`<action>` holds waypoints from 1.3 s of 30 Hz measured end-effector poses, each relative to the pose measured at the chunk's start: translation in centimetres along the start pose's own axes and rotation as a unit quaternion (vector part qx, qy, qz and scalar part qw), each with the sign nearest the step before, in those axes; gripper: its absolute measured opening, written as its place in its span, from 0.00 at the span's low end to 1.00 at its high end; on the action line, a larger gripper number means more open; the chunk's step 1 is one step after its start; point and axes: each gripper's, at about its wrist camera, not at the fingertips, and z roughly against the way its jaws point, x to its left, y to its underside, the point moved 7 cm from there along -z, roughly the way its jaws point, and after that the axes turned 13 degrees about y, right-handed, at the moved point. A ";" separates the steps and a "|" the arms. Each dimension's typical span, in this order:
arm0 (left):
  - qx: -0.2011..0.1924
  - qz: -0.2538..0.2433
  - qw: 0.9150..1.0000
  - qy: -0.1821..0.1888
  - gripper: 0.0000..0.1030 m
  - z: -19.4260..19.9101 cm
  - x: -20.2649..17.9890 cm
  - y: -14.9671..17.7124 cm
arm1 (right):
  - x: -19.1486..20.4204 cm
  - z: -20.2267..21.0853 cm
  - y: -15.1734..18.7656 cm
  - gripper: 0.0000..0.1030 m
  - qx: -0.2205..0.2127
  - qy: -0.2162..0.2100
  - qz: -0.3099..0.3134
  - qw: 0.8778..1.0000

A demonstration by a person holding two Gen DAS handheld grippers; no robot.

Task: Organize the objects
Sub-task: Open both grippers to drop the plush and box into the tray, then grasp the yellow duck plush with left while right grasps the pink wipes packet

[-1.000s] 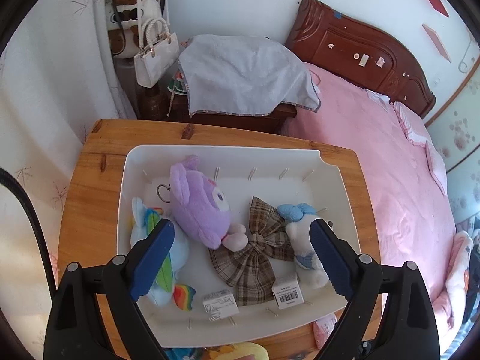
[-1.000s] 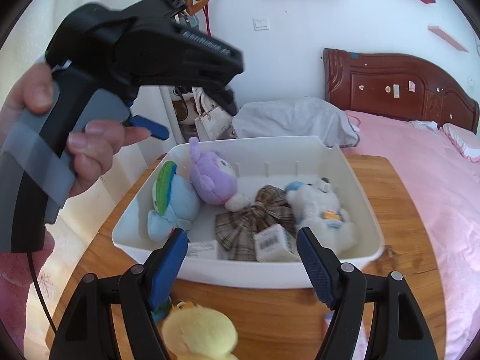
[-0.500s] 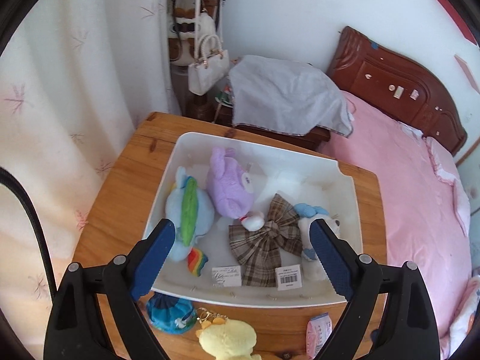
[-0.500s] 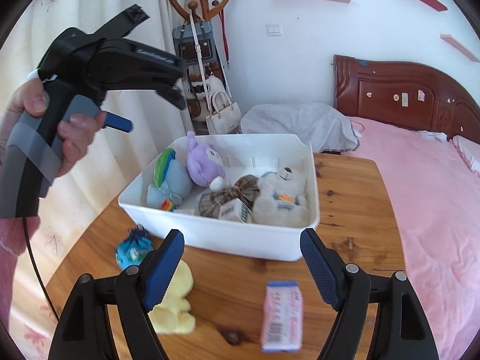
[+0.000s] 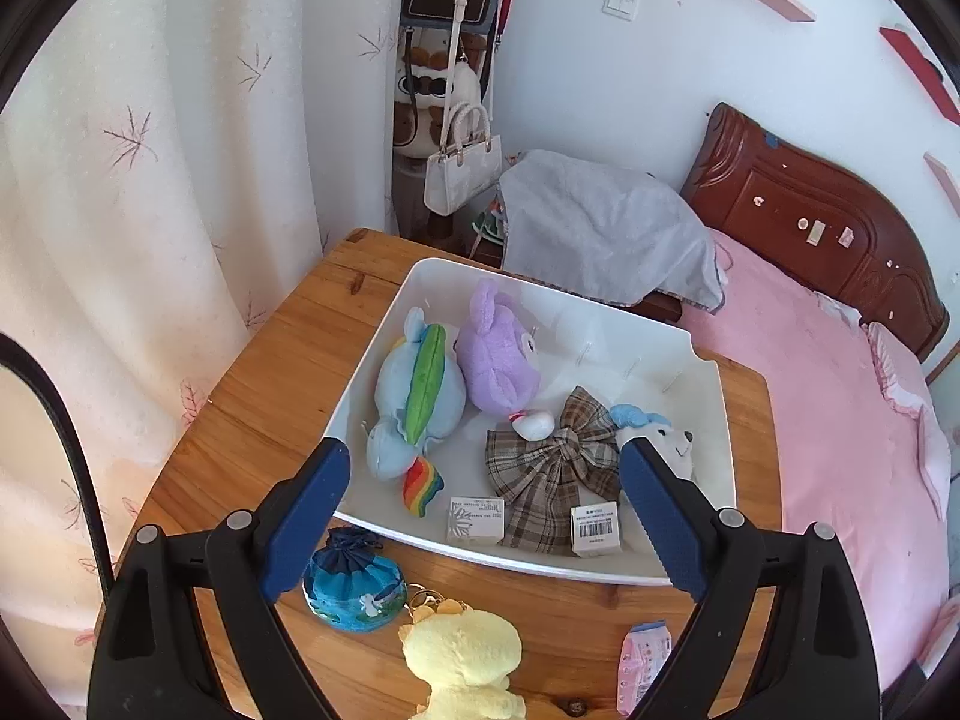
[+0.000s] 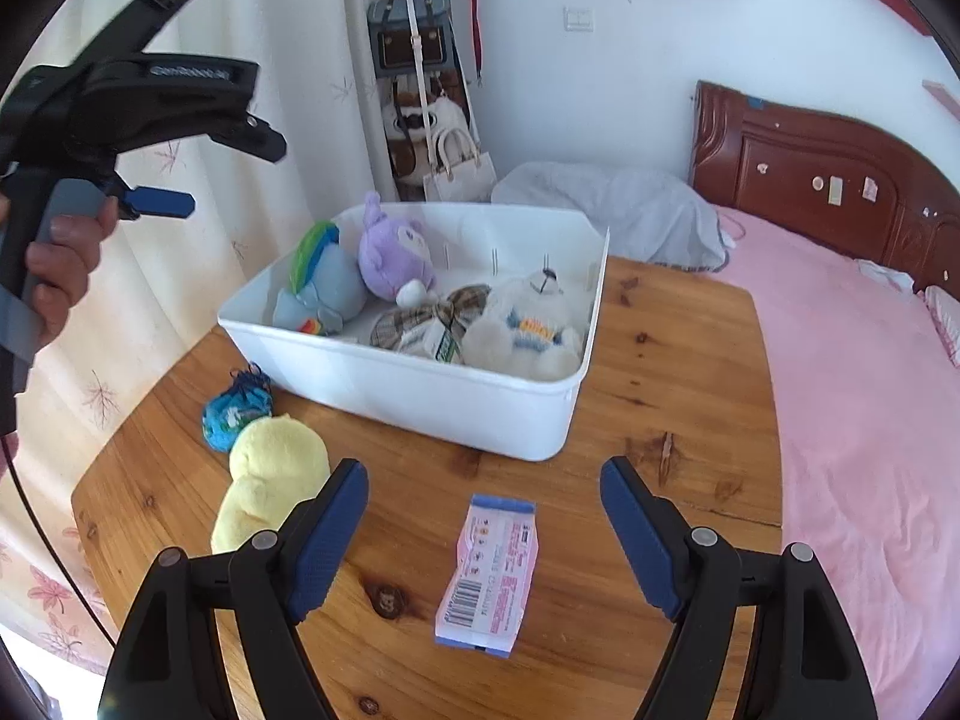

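A white bin (image 5: 510, 558) on the wooden table (image 5: 252, 420) holds a blue rainbow plush (image 5: 414, 396), a purple plush (image 5: 501, 354), a plaid bow (image 5: 552, 462), a white bear (image 5: 666, 444) and two small boxes (image 5: 477, 519). In front of it lie a blue drawstring pouch (image 5: 351, 585), a yellow plush (image 5: 462, 660) and a pink packet (image 6: 489, 576). My left gripper (image 5: 480, 468) hovers open and empty over the bin's near edge. My right gripper (image 6: 483, 474) is open above the table, with the packet lying between and below its fingers, untouched.
A hand (image 6: 60, 252) holds the left gripper at the upper left of the right wrist view. A curtain (image 5: 150, 210) hangs left of the table. A pink bed (image 6: 852, 390) runs along the right. Handbags (image 5: 459, 168) hang behind the bin.
Both grippers have drawn back from the bin toward the table's near side. The pouch, yellow plush and pink packet have come into view. The right jaws stand slightly wider.
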 end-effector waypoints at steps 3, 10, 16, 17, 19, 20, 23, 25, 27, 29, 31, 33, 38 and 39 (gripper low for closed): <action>0.011 -0.015 1.000 0.010 0.91 -0.3 0.0 1.3 | 0.2 -1.3 1.3 0.78 0.025 0.001 -0.001 1.000; 0.052 -0.057 0.997 -0.020 0.90 -1.5 0.7 5.5 | 0.8 -3.8 3.5 0.78 0.076 -0.007 -0.001 0.997; 0.084 -0.071 0.994 -0.020 0.90 -2.1 1.4 8.6 | 1.3 -5.2 4.7 0.78 0.102 -0.009 0.009 0.995; 0.089 -0.068 0.994 -0.020 0.90 -2.2 1.6 9.1 | 1.4 -5.4 4.9 0.78 0.105 -0.009 0.012 0.994; 0.102 -0.058 0.993 -0.019 0.90 -2.6 1.9 9.8 | 1.5 -5.7 5.1 0.78 0.109 -0.007 0.016 0.994; 0.113 -0.059 0.992 -0.014 0.90 -2.8 2.1 10.3 | 1.5 -5.9 5.2 0.78 0.111 -0.006 0.017 0.994; 0.131 -0.049 0.990 -0.010 0.90 -3.5 2.3 11.7 | 1.6 -6.2 5.5 0.78 0.117 -0.006 0.020 0.993; 0.141 -0.050 0.989 -0.010 0.90 -4.0 2.4 12.5 | 1.6 -6.3 5.5 0.78 0.114 0.000 0.021 0.993; 0.155 -0.055 0.986 0.000 0.90 -4.5 2.3 13.5 | 1.6 -6.5 5.6 0.78 0.116 0.002 0.022 0.993; 0.166 -0.052 0.985 -0.002 0.90 -4.9 2.5 14.4 | 1.6 -6.5 5.6 0.78 0.116 0.004 0.023 0.993; 0.172 -0.050 0.984 0.000 0.90 -5.1 2.5 15.0 | 1.5 -6.5 5.6 0.78 0.117 0.005 0.025 0.993; 0.174 -0.070 0.982 0.015 0.90 -5.2 2.5 15.3 | 1.5 -6.5 5.6 0.78 0.117 0.004 0.029 0.993; 0.183 -0.056 0.981 0.015 0.90 -5.7 2.7 15.5 | 1.8 -6.5 5.4 0.75 0.118 -0.001 0.036 0.992; 0.185 -0.051 0.981 0.012 0.90 -5.8 2.9 15.5 | 1.8 -6.5 5.4 0.73 0.117 -0.002 0.037 0.992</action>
